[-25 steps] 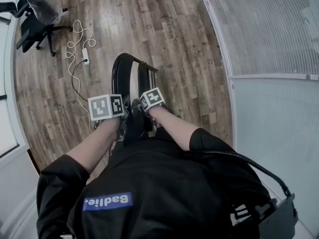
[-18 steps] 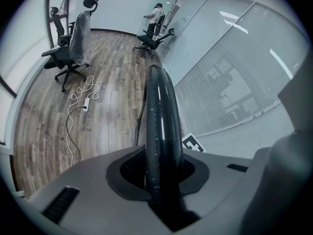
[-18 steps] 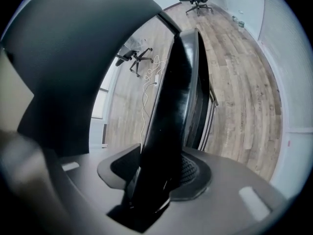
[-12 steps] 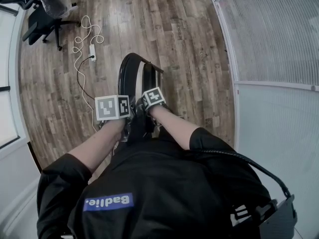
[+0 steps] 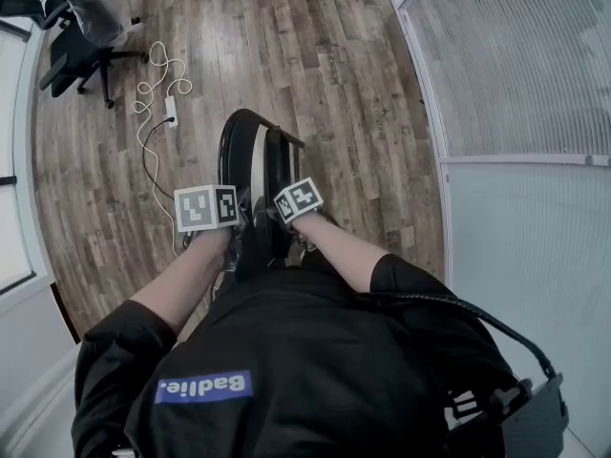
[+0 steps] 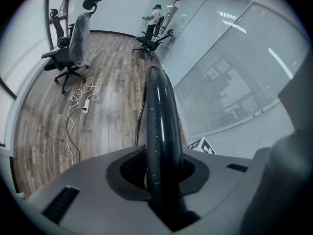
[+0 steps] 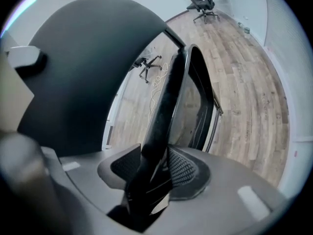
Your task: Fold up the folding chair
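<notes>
The black folding chair [image 5: 250, 156] stands nearly flat on the wood floor in front of me, its curved tube frame and seat close together. My left gripper [image 5: 235, 239] is shut on the glossy black frame tube [image 6: 159, 106], which runs up between its pads [image 6: 128, 168]. My right gripper [image 5: 286, 229] is just to the right. It is shut on a flat black edge of the chair [image 7: 168, 102], which is pinched between its ribbed pads [image 7: 188, 173]. In the head view the marker cubes and my forearms hide both sets of fingertips.
A frosted glass partition [image 5: 516, 74] runs along the right. At the far left stand black office chairs [image 5: 72, 36], one under a plastic cover, beside a white power strip and cable [image 5: 158, 98]. A pale wall [image 5: 14, 284] borders the left. A person [image 6: 155, 16] stands far down the room.
The right gripper's marker cube has rolled a little and sits slightly lower right. Both grippers stay on the chair, which has barely moved.
</notes>
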{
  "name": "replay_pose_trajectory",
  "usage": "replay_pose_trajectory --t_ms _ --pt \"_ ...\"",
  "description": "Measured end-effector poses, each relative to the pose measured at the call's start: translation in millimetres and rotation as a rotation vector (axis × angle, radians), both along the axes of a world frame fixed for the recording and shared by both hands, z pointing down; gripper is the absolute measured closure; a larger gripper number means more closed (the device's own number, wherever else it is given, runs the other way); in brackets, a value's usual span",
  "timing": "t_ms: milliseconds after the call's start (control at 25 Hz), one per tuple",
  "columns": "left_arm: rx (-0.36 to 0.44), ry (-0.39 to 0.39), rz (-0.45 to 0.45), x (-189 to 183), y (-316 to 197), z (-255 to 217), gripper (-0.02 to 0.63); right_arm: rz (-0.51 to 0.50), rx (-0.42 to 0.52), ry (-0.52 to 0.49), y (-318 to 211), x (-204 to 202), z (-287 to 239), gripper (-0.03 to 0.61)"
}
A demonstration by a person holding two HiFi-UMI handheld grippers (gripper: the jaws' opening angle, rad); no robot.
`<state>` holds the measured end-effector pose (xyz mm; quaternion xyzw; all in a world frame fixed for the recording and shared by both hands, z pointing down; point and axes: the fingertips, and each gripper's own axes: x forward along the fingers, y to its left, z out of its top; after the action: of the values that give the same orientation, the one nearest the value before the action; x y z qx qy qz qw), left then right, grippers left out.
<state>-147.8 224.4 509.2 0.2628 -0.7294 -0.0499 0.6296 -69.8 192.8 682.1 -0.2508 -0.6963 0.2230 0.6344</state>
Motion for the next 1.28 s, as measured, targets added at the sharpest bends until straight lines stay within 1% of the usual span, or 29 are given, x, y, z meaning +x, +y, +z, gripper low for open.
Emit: replay_pose_trajectory --t_ms 120,200,320,440,600,680,760,880,1040,1160,1280 --pt "0.002 -0.001 0.002 -2.2 -0.9 -1.2 0.535 0.0 0.032 -0.072 -22.2 5.8 -15.6 0.419" --pt "0.011 0.003 -0.004 0.9 -2.0 -1.5 0.534 0.034 0.025 -0.132 -38.7 13.6 -31.6 0.428" --pt "0.025 0.007 -0.014 7.9 -9.6 -2.4 0.529 0.112 -0.002 -0.251 -69.1 25.5 -65.0 0.474" --pt "0.02 0.003 -0.013 8.5 -17.6 -6.5 0.529 0.183 -0.015 -0.375 -97.5 32.4 -105.2 0.523" --pt "0.006 0.002 -0.011 15.4 -28.8 -9.1 0.529 0.224 0.018 -0.565 -132.0 45.3 -158.8 0.575" --pt "-0.003 -0.001 -0.005 17.1 -34.6 -11.7 0.529 0.237 0.053 -0.656 -148.4 51.6 -182.7 0.575" --pt "-0.012 -0.005 0.003 15.6 -36.4 -16.5 0.529 0.249 0.096 -0.727 -161.5 57.6 -204.3 0.575" --pt "-0.022 -0.006 0.01 14.7 -34.7 -19.6 0.529 0.269 0.147 -0.802 -174.3 69.7 -226.3 0.575" --pt "-0.037 -0.008 0.017 19.7 -37.5 -18.5 0.529 0.315 0.192 -0.87 -193.3 85.5 -243.7 0.577" --pt "-0.047 -0.015 0.027 22.5 -41.6 -16.7 0.529 0.36 0.232 -0.917 -209.2 91.5 -253.8 0.577" --pt "-0.052 -0.016 0.031 23.8 -43.2 -17.3 0.529 0.384 0.277 -0.968 -218.7 93.8 -266.0 0.577"
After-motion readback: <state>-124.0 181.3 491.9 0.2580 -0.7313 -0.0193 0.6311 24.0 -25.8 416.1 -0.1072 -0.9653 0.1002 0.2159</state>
